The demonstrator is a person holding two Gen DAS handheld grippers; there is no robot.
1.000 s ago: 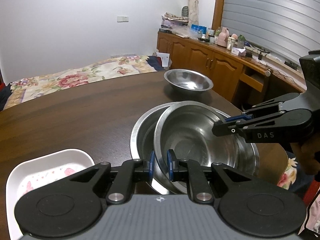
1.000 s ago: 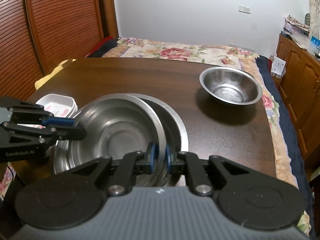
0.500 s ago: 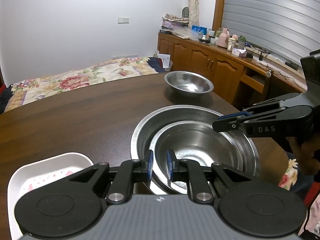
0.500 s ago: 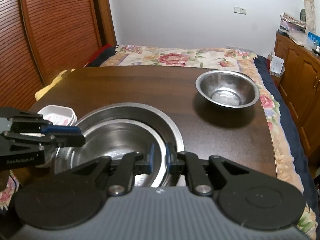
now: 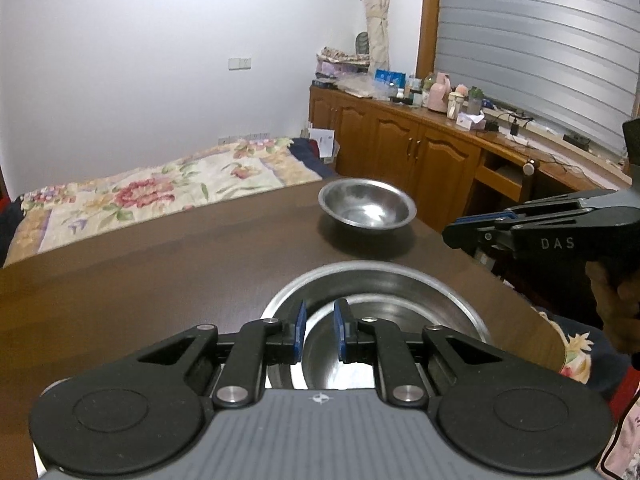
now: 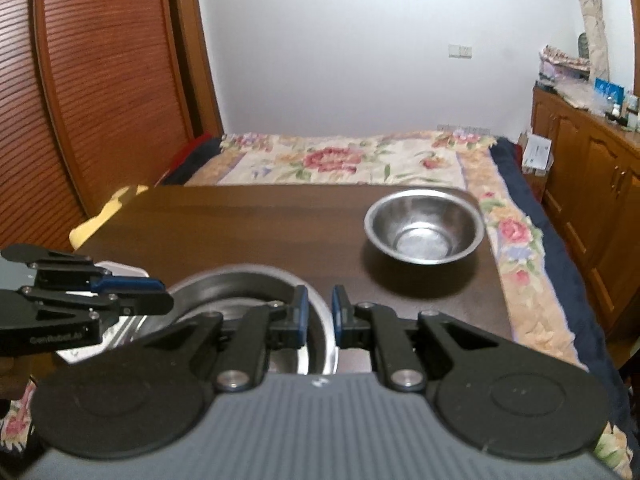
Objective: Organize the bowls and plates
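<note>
Reading "DAS", the right gripper and left gripper hover, jaws slightly apart, above nested bowls.

A dark wooden table with a smooth, slightly glossy surface is seen. The small bowl and the large bowl are made of shiny brushed metal. Matt black plastic with blue pads is shown on the left gripper and the right gripper. The cabinets are of varnished wood.
</note>
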